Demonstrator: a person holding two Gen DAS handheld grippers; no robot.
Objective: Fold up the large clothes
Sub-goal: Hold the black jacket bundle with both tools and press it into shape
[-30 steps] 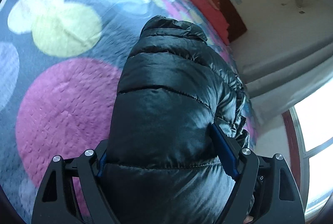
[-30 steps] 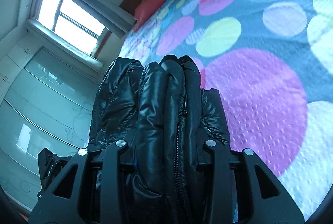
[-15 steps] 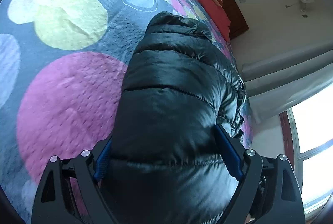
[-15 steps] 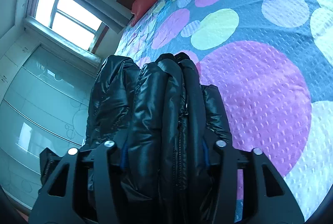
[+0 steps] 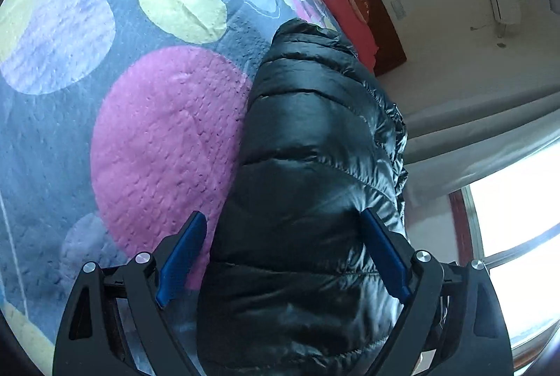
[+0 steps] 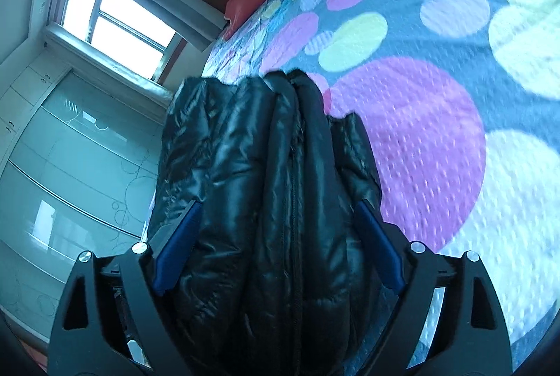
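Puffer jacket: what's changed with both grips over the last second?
The right gripper has just been opening, its pads now off the folded black puffer jacket between them. The left gripper widened too; its left pad stands clear. The jacket stayed bundled on the bedspread.

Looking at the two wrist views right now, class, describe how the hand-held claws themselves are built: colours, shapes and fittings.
Both look alike. The left claw has matt black fingers with triangular cut-outs, round silver bolt heads at the pivots, and flat blue pads lining the inner faces. The right claw shows the same black frame, silver bolts and blue pads. No cables, markings or sleeves are visible.
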